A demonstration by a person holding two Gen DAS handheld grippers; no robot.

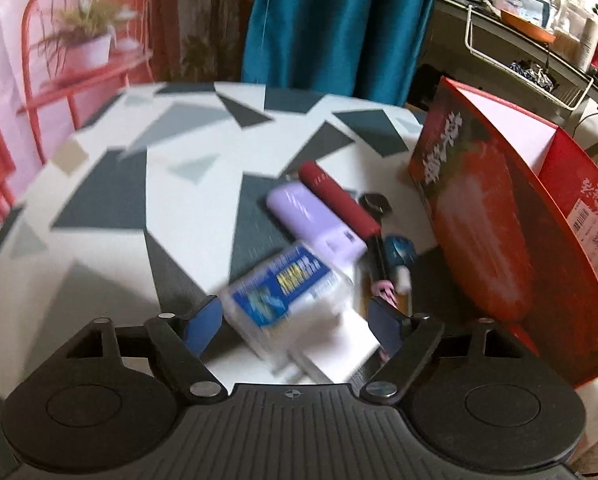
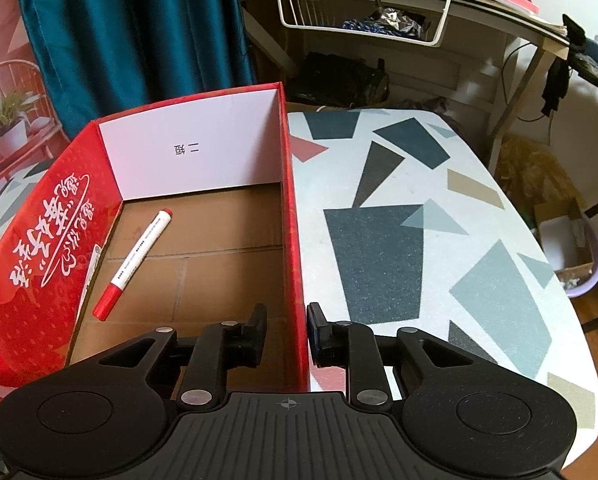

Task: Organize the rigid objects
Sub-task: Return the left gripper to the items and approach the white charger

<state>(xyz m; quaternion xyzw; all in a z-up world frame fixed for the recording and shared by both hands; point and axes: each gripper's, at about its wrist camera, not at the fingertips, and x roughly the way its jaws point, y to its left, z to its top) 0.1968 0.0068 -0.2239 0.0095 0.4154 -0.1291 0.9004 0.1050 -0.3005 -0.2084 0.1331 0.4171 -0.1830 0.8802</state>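
A cluttered round tabletop [image 1: 99,184], covered in a grey-and-white geometric print, carries a heap of small items beside a tall red cardboard box [image 1: 511,236]. The left gripper [image 1: 295,320] hangs tilted downward over the heap, its blue-padded fingers [image 1: 203,322] spread wide, one on either side of a blurred white packet with a blue label [image 1: 283,292]; neither pad presses on it. Just beyond the packet lie a lilac case [image 1: 311,216] and a dark red tube [image 1: 339,198], side by side and touching, with a small black disc [image 1: 375,203] near the tube's far side. A blue rounded object [image 1: 399,252] and something pink [image 1: 387,292] sit close against the box wall, too blurred to name.

The right gripper [image 2: 287,332] straddles the box's right-hand wall [image 2: 293,240], one finger inside, one outside, parted only narrowly, the pads just shy of the cardboard. Inside the box, on its brown floor, a white marker pen with red cap [image 2: 133,264] lies diagonally near the left wall. A teal curtain [image 2: 131,24] hangs behind.
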